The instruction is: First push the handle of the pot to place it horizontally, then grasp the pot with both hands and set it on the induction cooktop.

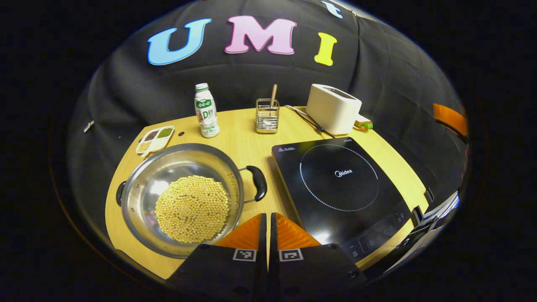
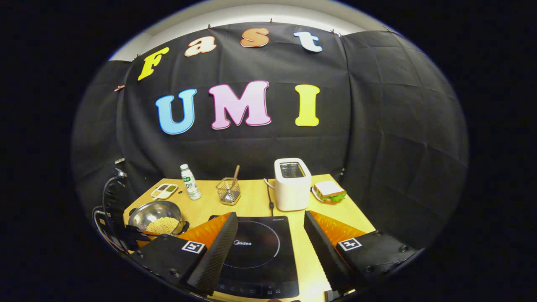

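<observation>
A steel pot point(image 1: 138, 184) with a heap of yellow beans point(image 1: 192, 208) stands on the left of the wooden table point(image 1: 243, 142). Its black handles stick out to the left point(image 1: 120, 193) and right point(image 1: 258, 183). The black induction cooktop point(image 1: 340, 176) lies just right of it. My left gripper point(image 1: 267, 214) is shut with nothing in it, close in front of the pot's right handle and apart from it. My right gripper point(image 2: 270, 224) stands open above the cooktop point(image 2: 256, 247), holding nothing. From there the pot point(image 2: 157, 218) sits far to the left, with the left gripper's body point(image 2: 113, 209) beside it.
Along the back of the table stand a small divided dish point(image 1: 155, 138), a white bottle point(image 1: 206, 111), a wire utensil holder point(image 1: 267, 115) and a white toaster point(image 1: 332, 108) with its cord point(image 1: 308, 121). A sandwich on a plate point(image 2: 330, 191) lies right of the toaster point(image 2: 292, 184).
</observation>
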`<state>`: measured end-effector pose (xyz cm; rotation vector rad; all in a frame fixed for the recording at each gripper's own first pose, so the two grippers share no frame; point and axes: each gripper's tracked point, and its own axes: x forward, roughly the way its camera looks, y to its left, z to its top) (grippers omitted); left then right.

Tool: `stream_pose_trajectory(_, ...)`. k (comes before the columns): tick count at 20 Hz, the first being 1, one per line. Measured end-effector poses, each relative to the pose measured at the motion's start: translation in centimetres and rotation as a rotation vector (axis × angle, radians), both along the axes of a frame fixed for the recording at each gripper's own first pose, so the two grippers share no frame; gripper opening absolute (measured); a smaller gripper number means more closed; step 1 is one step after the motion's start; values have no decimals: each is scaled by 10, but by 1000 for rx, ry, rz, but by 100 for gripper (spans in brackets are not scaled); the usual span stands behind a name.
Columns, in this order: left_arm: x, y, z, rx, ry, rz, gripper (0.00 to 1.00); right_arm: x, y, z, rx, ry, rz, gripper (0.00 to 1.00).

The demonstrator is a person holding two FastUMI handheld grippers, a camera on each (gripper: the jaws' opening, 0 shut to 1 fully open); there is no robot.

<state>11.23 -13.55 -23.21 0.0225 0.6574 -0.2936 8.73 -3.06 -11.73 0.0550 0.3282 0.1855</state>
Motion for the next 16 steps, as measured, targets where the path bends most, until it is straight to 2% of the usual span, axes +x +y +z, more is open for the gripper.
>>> stream_pose_trajectory(2,-9,25,11,0,-41,43,9,-2,20,-9,2,45,29,99)
stream_pose_trajectory(3,-12,40,18,-2,-61,70,19,-3,33,-12,11,62,49,99)
stream_pose_trajectory(4,-15,55,26,-18,-82,101,24,-2,47,-13,16,70,65,99)
stream_pose_trajectory(8,-22,111,51,-98,-137,214,76,4,106,-13,27,88,132,99)
stream_pose_trajectory(9,-20,125,55,-119,-150,223,94,6,121,-13,36,99,143,99)
stream_pose_trajectory(10,-23,132,54,-132,-148,213,95,6,135,-18,47,132,152,99)
stream_pose_trajectory(13,-12,183,48,-80,-167,262,95,8,180,-20,91,186,182,99)
stream_pose_trajectory(16,2,221,55,-64,-202,293,95,14,215,-32,83,223,199,99)
